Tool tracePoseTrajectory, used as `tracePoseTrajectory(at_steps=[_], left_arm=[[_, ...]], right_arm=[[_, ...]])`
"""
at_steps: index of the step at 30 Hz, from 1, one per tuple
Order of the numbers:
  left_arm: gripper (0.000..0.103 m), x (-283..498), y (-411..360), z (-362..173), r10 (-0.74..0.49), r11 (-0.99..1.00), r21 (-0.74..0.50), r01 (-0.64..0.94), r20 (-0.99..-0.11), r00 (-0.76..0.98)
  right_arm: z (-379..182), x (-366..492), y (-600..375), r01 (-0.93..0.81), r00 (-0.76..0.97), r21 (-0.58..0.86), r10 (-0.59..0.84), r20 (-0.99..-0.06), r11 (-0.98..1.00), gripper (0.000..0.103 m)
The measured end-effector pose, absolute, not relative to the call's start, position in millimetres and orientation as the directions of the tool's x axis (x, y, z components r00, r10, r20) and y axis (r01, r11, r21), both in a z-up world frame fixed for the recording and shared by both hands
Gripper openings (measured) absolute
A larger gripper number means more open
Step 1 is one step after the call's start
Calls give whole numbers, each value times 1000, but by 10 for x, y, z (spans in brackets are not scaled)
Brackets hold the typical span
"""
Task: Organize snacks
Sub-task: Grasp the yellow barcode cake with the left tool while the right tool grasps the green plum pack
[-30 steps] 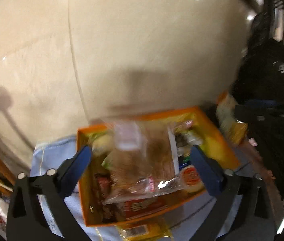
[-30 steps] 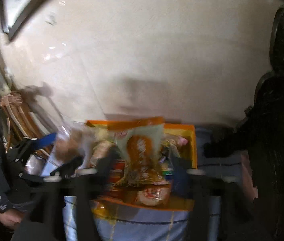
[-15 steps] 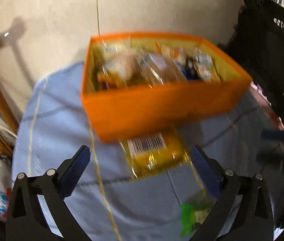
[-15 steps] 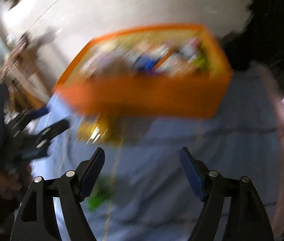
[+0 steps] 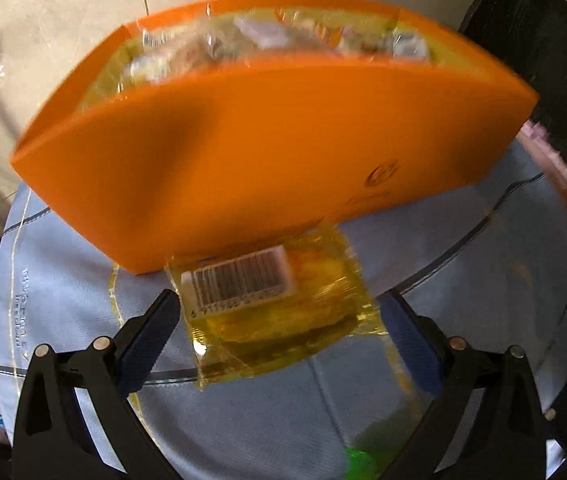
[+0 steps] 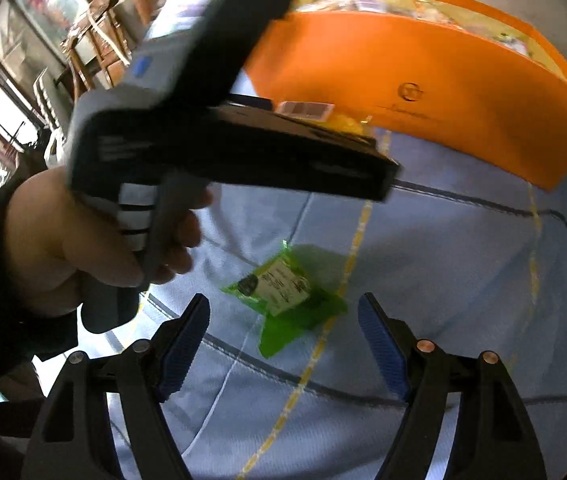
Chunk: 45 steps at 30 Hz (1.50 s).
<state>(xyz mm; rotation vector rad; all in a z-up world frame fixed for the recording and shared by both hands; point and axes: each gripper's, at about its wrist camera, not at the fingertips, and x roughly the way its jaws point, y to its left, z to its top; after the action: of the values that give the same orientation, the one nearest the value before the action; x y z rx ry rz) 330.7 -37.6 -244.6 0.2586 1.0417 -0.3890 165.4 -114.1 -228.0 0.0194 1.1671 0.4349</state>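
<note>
Left gripper (image 5: 281, 326): released, having dropped from above the orange cardboard box (image 5: 267, 152), now straddling the yellow plastic packet (image 5: 283, 312).
Right gripper (image 6: 283, 344): released, lowering toward the green packet (image 6: 285, 292).

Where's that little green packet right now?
The green packet lies flat on the blue cloth, out in front of the orange box, just ahead of the open right gripper; nothing touches it.
</note>
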Motion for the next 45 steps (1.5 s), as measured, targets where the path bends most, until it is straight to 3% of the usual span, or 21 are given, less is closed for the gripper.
tracePoseTrajectory(at_steps=[8,13,15,16,17,18,19,25,26,27,29,33,39,40,42,45], left_arm=[[99,3369,-257,-2628,-227,913,-43,405,-879,419],[99,3303,-234,-2673,-226,901,-12,433,-866,446],[99,3301,-218,-2666,-235,900,-22,435,-865,444],[98,3293,-205,-2663,-236,900,-22,436,-864,444],[93,3273,-148,-2647,-237,899,-19,437,-861,450],[86,3249,-94,-2634,-235,899,-11,437,-855,463],[84,3237,-61,-2625,-238,901,-12,433,-850,471],[82,3189,22,-2639,-235,910,-19,413,-846,479],[82,3187,42,-2637,-236,912,-24,409,-846,477],[83,3190,61,-2630,-231,915,-22,402,-847,479],[83,3192,163,-2625,-218,928,-26,373,-846,486],[85,3205,200,-2657,-196,944,-25,330,-846,496],[93,3191,113,-2687,-157,951,5,309,-853,497],[94,3191,107,-2691,-153,951,10,309,-853,498],[96,3163,133,-2694,-149,950,17,311,-851,503],[92,3101,194,-2681,-159,945,23,326,-840,519]], right_arm=[[-2508,1816,-906,-387,268,187,304,-914,903,67],[-2541,1850,-834,-419,291,146,285,-913,896,60],[-2530,1810,-828,-430,306,109,259,-916,896,43],[-2529,1803,-845,-429,307,106,255,-917,897,40],[-2527,1810,-880,-417,301,120,261,-917,901,23],[-2530,1816,-940,-394,309,115,250,-918,912,13],[-2544,1796,-1066,-377,308,132,258,-916,917,10],[-2538,1724,-1235,-356,297,195,308,-904,914,14],[-2519,1693,-1251,-363,299,196,313,-901,911,28],[-2483,1663,-1256,-368,314,189,313,-896,911,50],[-2380,1626,-1205,-366,370,160,301,-879,917,65],[-2314,1681,-1093,-369,403,131,286,-869,920,79],[-2547,1978,-806,-356,352,70,203,-914,932,78],[-2606,1996,-793,-346,329,74,195,-924,935,75],[-2598,1968,-785,-339,365,31,162,-917,940,56],[-2595,1951,-911,-309,363,67,182,-914,949,48]])
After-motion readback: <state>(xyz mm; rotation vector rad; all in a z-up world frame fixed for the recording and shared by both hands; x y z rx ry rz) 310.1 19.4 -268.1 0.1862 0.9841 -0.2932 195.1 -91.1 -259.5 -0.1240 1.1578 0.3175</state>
